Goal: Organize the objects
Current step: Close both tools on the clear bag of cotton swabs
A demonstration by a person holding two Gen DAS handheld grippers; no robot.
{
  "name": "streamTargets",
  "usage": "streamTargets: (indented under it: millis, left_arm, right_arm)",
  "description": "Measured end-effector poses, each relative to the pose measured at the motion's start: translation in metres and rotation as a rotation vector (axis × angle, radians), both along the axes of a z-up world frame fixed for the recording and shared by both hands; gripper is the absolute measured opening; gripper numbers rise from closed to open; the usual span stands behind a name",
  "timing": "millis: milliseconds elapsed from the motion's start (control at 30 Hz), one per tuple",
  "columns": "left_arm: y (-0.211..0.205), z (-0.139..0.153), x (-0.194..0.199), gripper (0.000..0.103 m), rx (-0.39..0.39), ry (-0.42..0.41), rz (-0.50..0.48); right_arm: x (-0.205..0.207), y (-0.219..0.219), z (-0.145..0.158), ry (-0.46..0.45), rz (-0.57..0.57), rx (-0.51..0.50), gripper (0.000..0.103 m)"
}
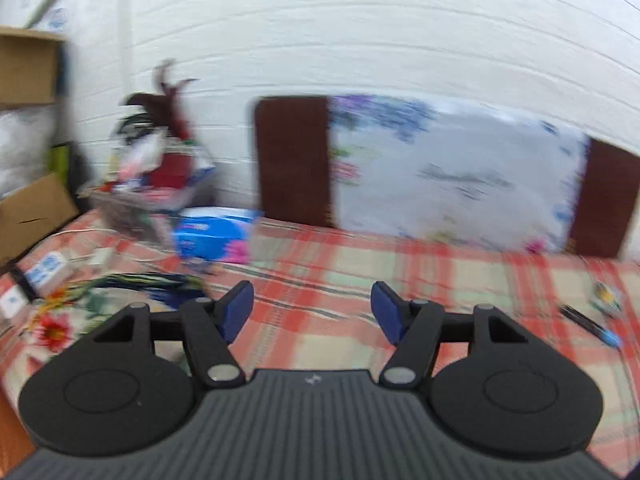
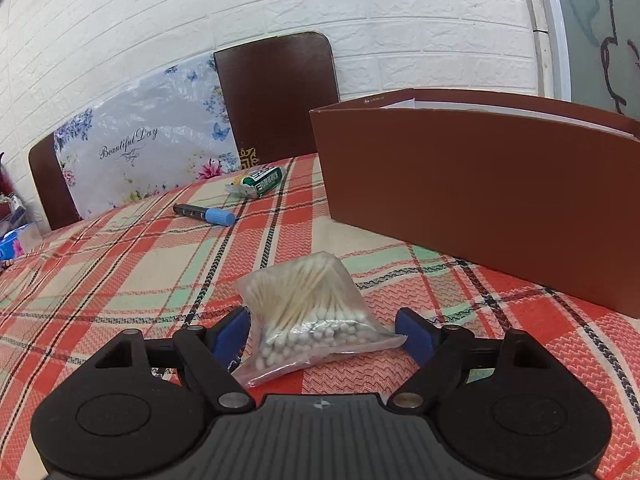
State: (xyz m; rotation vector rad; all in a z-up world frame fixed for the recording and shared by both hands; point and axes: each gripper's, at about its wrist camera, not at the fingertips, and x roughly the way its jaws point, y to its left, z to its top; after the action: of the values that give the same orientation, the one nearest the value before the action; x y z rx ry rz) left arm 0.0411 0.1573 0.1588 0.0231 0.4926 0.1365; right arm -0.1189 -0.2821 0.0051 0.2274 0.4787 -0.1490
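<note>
The right gripper [image 2: 322,330], fingers wide, straddles the cotton-swab bag [image 2: 308,312] on the counter [image 2: 120,264], apparently about to close and carry it to the brown box [image 2: 480,184], while the left gripper [image 1: 312,312] hovers wide and empty

Left gripper [image 1: 312,312], right gripper [image 2: 323,334]: black linkages; blue pads; silver pivot pins; ribbed grey housing

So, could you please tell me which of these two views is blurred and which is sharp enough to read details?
Left wrist view: motion-smeared background, the floral board unreadable, only the left gripper crisp. Right wrist view: sharp, with the board's lettering, the cotton swab bag and the marker clear; fisheye bends the brown box.
</note>
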Motion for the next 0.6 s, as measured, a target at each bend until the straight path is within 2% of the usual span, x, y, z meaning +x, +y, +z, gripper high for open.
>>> streamTargets:
  millis: [200, 300, 433, 600]
  left_arm:
    - [-0.129, -0.019, 0.010, 0.066, -0.047, 0.026, -0.325]
    - [-0.201, -0.035, 0.011, 0.066, -0.064, 0.076, -0.510]
    - [-0.271, -0.075, 0.008, 0.066, -0.107, 0.241, -0.687]
    - [-0.308, -0.127, 0.015, 0.066, -0.262, 0.483, -0.753]
  right_arm:
    - [0.001, -0.002, -0.001, 0.010, 0.062, -0.016, 0.082]
    - [0.003, 0.006, -0.001, 0.026, 0.079, -0.047, 0.086]
    - [0.007, 0.014, -0.002, 0.050, 0.098, -0.102, 0.088]
    - [0.010, 0.015, -0.004, 0.066, 0.126, -0.128, 0.090]
